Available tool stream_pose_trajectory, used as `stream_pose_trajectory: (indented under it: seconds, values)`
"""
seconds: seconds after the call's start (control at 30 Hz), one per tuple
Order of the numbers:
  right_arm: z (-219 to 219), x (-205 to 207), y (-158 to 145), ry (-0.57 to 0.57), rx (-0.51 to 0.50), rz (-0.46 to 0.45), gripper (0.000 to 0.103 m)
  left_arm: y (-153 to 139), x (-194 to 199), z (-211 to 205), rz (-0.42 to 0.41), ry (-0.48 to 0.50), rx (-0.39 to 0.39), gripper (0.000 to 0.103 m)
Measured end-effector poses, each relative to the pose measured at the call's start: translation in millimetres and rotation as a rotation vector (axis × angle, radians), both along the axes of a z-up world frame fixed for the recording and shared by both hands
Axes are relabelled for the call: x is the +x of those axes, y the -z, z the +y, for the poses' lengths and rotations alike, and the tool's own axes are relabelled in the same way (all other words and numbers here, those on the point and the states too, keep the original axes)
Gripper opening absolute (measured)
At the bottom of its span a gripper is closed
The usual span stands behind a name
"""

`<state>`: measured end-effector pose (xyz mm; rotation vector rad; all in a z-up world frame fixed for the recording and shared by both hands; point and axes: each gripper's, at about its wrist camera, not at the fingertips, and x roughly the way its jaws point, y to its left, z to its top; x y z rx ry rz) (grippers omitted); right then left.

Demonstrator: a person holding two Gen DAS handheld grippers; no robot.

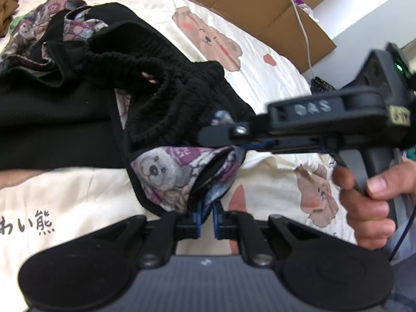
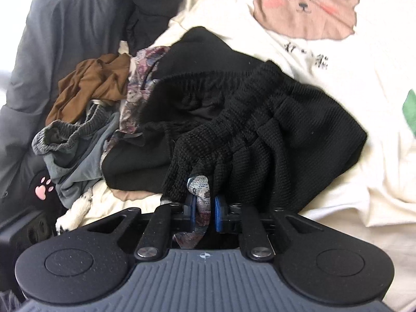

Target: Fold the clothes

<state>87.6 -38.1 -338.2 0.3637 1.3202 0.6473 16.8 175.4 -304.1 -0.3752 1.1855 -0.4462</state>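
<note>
Garment (image 1: 65, 119), black w/ printed lining, is gripped by left claw (image 1: 206, 219) & right claw (image 2: 204, 212); no fold made yet, pile (image 2: 85, 109) untouched.

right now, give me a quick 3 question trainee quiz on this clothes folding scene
1. True or false: the left gripper is shut on the black knit garment with the bear-print lining.
2. What does the right gripper pinch? A) brown crumpled cloth B) a fold of the same black garment's printed lining C) the cream bedsheet with cartoon bears
3. What lies under the garment?

Key
1. True: its blue pads clamp the printed edge.
2. B; the brown crumpled cloth lies apart in the pile.
3. The cream bedsheet with cartoon bears.
</note>
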Motion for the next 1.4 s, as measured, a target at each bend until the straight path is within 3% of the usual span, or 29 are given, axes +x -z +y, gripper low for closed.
stream_pose_trajectory:
  seconds: [0.2, 0.37, 0.53, 0.73, 0.9, 1.03, 1.4]
  values:
    - [-26, -6, -33, 0.005, -0.036, -0.064, 0.010, -30, 0, 1, -0.060, 0.031, -0.010, 0.018]
    - [-57, -7, -59, 0.030, -0.116, -0.109, 0.008, -59, -1, 1, -0.118, 0.077, 0.019, 0.032]
    - [-89, -4, -85, 0.041, -0.220, -0.155, 0.007, -79, -4, 23, -0.166, 0.100, 0.089, 0.034]
    - [-122, 2, -99, 0.077, -0.357, -0.181, 0.006, -88, 17, 56, -0.196, 0.016, 0.181, 0.034]
    - [-144, 5, -93, 0.138, -0.448, -0.165, 0.004, -89, 44, 68, -0.213, -0.054, 0.234, 0.044]
    - [-164, 9, -87, 0.178, -0.526, -0.158, 0.002, -81, 61, 70, -0.225, -0.066, 0.292, 0.059]
    - [-210, 46, -91, 0.134, -0.628, -0.116, 0.000, -35, 92, 71, -0.200, -0.108, 0.407, 0.070]
